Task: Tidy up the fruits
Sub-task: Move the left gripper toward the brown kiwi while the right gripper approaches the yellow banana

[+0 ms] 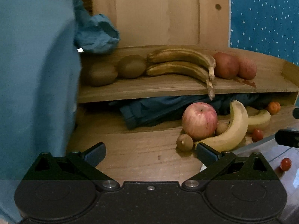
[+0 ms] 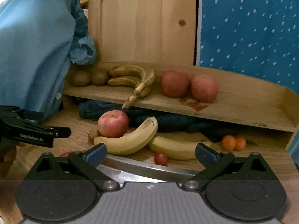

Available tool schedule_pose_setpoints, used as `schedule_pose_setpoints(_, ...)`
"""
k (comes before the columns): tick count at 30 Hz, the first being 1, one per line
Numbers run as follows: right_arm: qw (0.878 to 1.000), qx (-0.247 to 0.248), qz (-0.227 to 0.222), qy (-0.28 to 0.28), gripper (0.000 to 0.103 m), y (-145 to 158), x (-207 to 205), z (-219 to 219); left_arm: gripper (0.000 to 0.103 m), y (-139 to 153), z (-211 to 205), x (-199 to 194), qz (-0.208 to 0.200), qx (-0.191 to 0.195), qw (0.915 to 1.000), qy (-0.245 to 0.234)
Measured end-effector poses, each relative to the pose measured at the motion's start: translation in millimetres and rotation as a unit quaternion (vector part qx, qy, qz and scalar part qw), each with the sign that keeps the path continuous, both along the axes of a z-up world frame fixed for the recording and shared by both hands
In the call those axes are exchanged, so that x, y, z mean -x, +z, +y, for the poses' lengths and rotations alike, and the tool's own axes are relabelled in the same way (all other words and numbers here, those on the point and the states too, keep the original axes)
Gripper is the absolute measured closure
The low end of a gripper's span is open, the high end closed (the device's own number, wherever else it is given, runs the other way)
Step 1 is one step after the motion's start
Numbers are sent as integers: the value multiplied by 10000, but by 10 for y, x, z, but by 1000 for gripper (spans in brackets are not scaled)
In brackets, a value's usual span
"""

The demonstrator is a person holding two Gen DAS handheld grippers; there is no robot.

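Both grippers — left gripper (image 1: 150, 154) and right gripper (image 2: 150, 154) — are hovering with jaws spread, empty, facing the red apple (image 2: 113, 124) lying below the wooden shelf (image 2: 233, 112), likely awaiting sorting beside the shelved apples (image 2: 189, 85).

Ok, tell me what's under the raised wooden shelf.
Dark blue cloth is bunched under the raised wooden shelf, with two small oranges near its right end. Anything deeper behind the cloth is hidden.
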State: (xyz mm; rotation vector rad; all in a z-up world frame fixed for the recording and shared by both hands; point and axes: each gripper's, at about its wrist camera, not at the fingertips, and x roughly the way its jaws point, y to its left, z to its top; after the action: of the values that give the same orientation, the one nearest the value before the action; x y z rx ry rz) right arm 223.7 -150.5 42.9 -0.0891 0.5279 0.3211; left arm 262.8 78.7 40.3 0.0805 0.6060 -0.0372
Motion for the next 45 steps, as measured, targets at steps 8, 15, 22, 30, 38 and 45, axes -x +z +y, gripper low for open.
schedule_pose_setpoints(8, 9988, -257, 397, 130, 9, -106, -363, 114, 1, -182, -3, -277, 168, -95, 9992, -361)
schedule_pose_setpoints(15, 9955, -480, 762, 299, 21, -199, -583, 243, 7, -251, 45, -329, 226, -36, 9978, -626)
schedule_pose_setpoints(22, 9921, -740, 1002, 136, 27, -267, -711, 284, 17, -278, 26, -405, 346, 14, 9964, -775)
schedule_pose_setpoints(30, 9908, -881, 1025, -94, 36, -276, -744, 318, 29, -306, -29, -481, 435, -25, 9947, -928)
schedule_pose_setpoints(38, 9821, -1248, 1397, -196, 35, -337, -792, 241, 43, -345, -78, -589, 463, -69, 9926, -1121)
schedule_pose_setpoints(45, 9780, -1397, 1530, -259, 36, -370, -872, 295, 67, -347, -89, -604, 467, 57, 9891, -1397)
